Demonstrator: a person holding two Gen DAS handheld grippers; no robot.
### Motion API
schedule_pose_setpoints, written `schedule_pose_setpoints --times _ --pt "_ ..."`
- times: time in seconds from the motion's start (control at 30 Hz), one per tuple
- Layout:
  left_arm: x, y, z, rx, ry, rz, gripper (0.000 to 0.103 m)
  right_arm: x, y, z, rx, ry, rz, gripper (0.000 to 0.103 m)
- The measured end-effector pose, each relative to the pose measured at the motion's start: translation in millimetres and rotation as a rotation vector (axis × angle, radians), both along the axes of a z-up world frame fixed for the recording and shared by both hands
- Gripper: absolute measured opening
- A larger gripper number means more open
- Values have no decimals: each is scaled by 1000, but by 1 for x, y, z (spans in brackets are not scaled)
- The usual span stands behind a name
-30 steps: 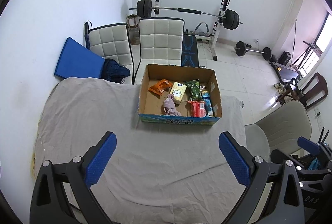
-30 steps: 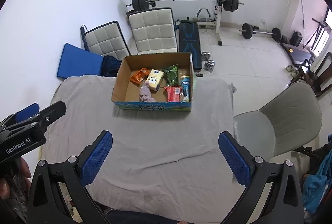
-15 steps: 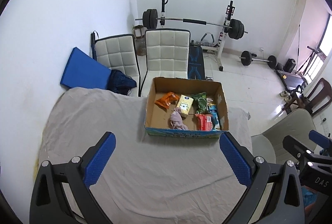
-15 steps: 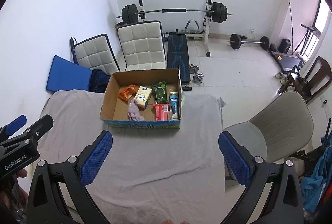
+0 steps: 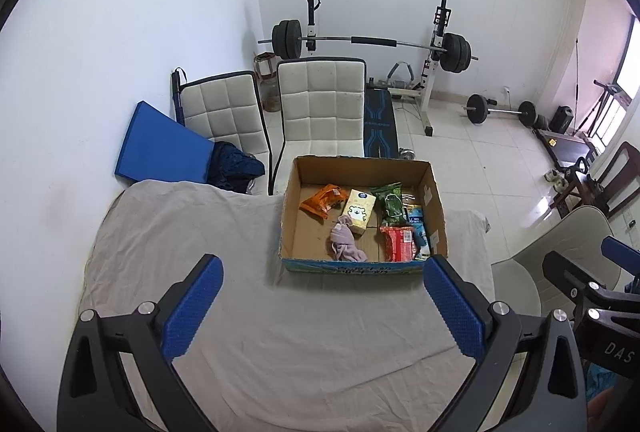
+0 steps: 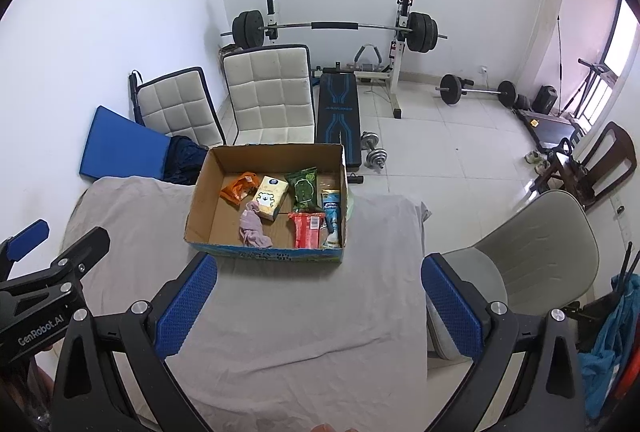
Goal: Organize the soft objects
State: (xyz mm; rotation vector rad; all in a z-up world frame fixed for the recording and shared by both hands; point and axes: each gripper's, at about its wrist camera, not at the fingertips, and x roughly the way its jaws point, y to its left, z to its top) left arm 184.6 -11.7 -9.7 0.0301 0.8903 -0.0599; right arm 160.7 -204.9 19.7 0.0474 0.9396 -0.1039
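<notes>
An open cardboard box (image 5: 434,208) (image 6: 200,206) stands at the far side of a table under a grey cloth (image 5: 280,332) (image 6: 296,312). Inside lie a pink cloth (image 5: 345,244) (image 6: 253,226), an orange packet (image 5: 323,200) (image 6: 239,186), a yellow tissue pack (image 5: 359,211) (image 6: 270,197), a green pack (image 5: 389,201) (image 6: 304,189), a red pack (image 5: 397,242) (image 6: 306,229) and a blue tube (image 5: 418,228) (image 6: 332,218). My left gripper (image 5: 320,308) (image 6: 48,264) and right gripper (image 6: 318,306) (image 5: 592,284) hover open and empty over the near cloth, well short of the box.
Two white padded chairs (image 5: 322,104) (image 5: 224,116) and a blue mat (image 5: 160,144) stand behind the table. A beige chair (image 6: 532,260) sits at the table's right edge. A weight bench with barbell (image 6: 336,28) and dumbbells (image 6: 374,148) fill the floor beyond.
Both grippers have pulled back and risen, so the box looks smaller and farther. Nothing in the box moved; both stay open.
</notes>
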Motion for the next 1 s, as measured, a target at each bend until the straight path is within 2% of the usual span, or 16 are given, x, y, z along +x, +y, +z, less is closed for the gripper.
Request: schedule_pose_setpoints --times 1.0 --pt "-6 -4 9 -22 -2 3 103 -5 -4 -5 -6 1 -14 103"
